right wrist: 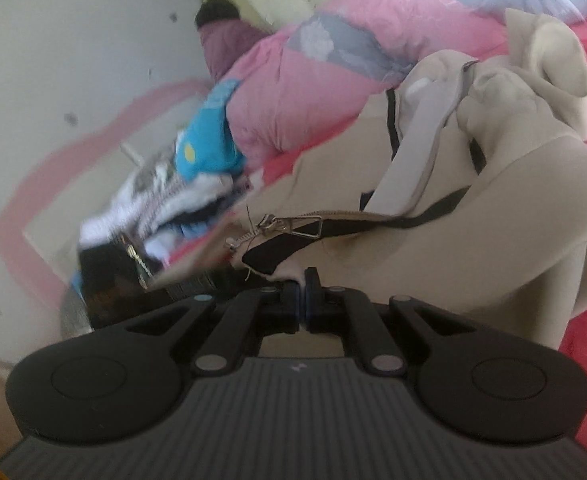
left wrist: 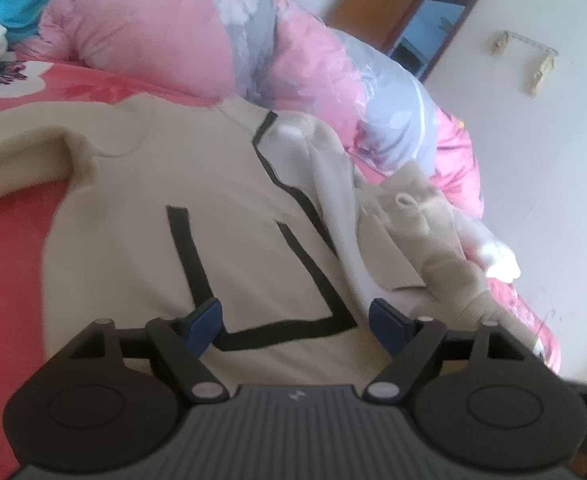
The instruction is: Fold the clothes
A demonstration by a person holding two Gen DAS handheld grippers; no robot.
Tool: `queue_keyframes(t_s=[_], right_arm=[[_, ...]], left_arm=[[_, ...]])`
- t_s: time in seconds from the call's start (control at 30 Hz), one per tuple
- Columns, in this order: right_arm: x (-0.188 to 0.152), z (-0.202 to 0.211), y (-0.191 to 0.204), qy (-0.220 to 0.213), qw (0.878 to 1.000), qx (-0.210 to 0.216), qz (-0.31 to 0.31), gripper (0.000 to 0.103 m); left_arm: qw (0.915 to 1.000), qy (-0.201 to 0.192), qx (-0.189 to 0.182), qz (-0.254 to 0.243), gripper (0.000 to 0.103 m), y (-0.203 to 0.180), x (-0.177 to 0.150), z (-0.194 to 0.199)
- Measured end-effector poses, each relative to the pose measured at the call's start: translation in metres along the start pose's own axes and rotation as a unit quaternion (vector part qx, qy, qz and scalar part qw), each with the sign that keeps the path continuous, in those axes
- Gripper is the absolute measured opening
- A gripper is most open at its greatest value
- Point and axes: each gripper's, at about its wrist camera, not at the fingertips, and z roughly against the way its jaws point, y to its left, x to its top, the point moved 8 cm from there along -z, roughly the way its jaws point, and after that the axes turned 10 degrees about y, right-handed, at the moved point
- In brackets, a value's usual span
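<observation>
A beige zip jacket (left wrist: 197, 200) with black trim lies spread on a red floral bedsheet (left wrist: 9, 264), one sleeve stretching left. My left gripper (left wrist: 295, 326) hovers open just above the jacket's lower front, with nothing between its blue pads. In the right wrist view my right gripper (right wrist: 302, 298) is shut on the jacket's bottom corner (right wrist: 289, 270) by the zipper end, lifting that front panel (right wrist: 433, 264) off the bed. The metal zipper pull (right wrist: 289, 227) hangs just above the fingers. The jacket's hood (right wrist: 549, 80) is bunched at the upper right.
A pink and grey quilt (left wrist: 213, 36) is heaped along the bed's far side. A pile of blue, white and dark clothes (right wrist: 189, 184) lies beside it. A person in a purple top (right wrist: 225, 44) lies behind the quilt. White wall and a wooden door (left wrist: 373, 0) stand beyond.
</observation>
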Motion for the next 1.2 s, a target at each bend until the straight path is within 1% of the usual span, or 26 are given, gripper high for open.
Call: queue_keyframes(t_s=[0.1, 0.2, 0.33, 0.43, 0.5, 0.57, 0.67, 0.77, 0.8, 0.87, 0.9, 0.93, 0.97, 1.0, 1.03, 1.07, 1.13, 1.2], right_arm=[[-0.008, -0.019, 0.001, 0.037, 0.998, -0.028, 0.031, 0.001], [-0.02, -0.03, 0.0, 0.064, 0.994, -0.058, 0.063, 0.001], [-0.027, -0.032, 0.005, 0.075, 0.988, -0.084, 0.103, 0.001], [-0.03, -0.032, 0.01, 0.081, 0.983, -0.103, 0.132, 0.001], [-0.032, -0.032, 0.013, 0.085, 0.979, -0.113, 0.148, 0.001], [-0.035, -0.029, 0.013, 0.086, 0.978, -0.118, 0.15, 0.001], [-0.037, -0.023, 0.011, 0.087, 0.978, -0.124, 0.145, 0.002], [-0.036, -0.011, 0.009, 0.098, 0.979, -0.122, 0.133, 0.004], [-0.032, -0.004, 0.009, 0.1, 0.98, -0.117, 0.127, 0.007], [-0.02, 0.01, 0.008, 0.096, 0.985, -0.099, 0.106, 0.01], [-0.01, 0.018, 0.008, 0.087, 0.988, -0.09, 0.093, 0.013], [0.003, 0.025, 0.007, 0.073, 0.991, -0.083, 0.079, 0.02], [0.019, 0.03, 0.005, 0.058, 0.994, -0.075, 0.062, 0.024], [0.036, 0.033, 0.002, 0.042, 0.996, -0.067, 0.041, 0.029], [0.054, 0.035, -0.002, 0.027, 0.998, -0.06, 0.019, 0.032], [0.072, 0.033, -0.007, 0.015, 0.998, -0.056, -0.003, 0.033], [0.106, 0.026, -0.02, -0.003, 0.997, -0.051, -0.051, 0.043], [0.14, 0.011, -0.039, -0.016, 0.994, -0.044, -0.099, 0.044]], left_arm=[[0.9999, -0.009, -0.01, -0.002, 0.081, -0.006, 0.003, 0.007], [0.9996, -0.018, -0.019, -0.003, 0.082, -0.012, 0.007, 0.015], [0.9988, -0.013, -0.041, -0.024, 0.083, -0.031, 0.002, 0.011], [0.9976, 0.011, -0.049, -0.048, 0.083, -0.045, -0.007, 0.0], [0.9965, 0.032, -0.042, -0.066, 0.083, -0.051, -0.016, -0.011], [0.9953, 0.047, -0.019, -0.082, 0.083, -0.054, -0.026, -0.023], [0.9931, 0.04, 0.0, -0.111, 0.083, -0.057, -0.034, -0.029], [0.9911, 0.033, 0.003, -0.129, 0.083, -0.057, -0.037, -0.03], [0.9912, 0.03, -0.001, -0.129, 0.083, -0.056, -0.038, -0.029], [0.9917, 0.024, -0.014, -0.125, 0.083, -0.053, -0.039, -0.029], [0.992, 0.02, -0.021, -0.123, 0.083, -0.052, -0.039, -0.028], [0.9923, 0.017, -0.027, -0.12, 0.082, -0.05, -0.039, -0.027], [0.9925, 0.013, -0.033, -0.117, 0.081, -0.049, -0.038, -0.027], [0.9927, 0.009, -0.038, -0.114, 0.078, -0.047, -0.038, -0.026], [0.9928, 0.005, -0.041, -0.112, 0.073, -0.046, -0.037, -0.026], [0.9929, 0.002, -0.043, -0.111, 0.071, -0.043, -0.037, -0.025], [0.9929, -0.004, -0.051, -0.108, 0.062, -0.039, -0.037, -0.024], [0.9929, -0.009, -0.06, -0.102, 0.058, -0.036, -0.038, -0.024]])
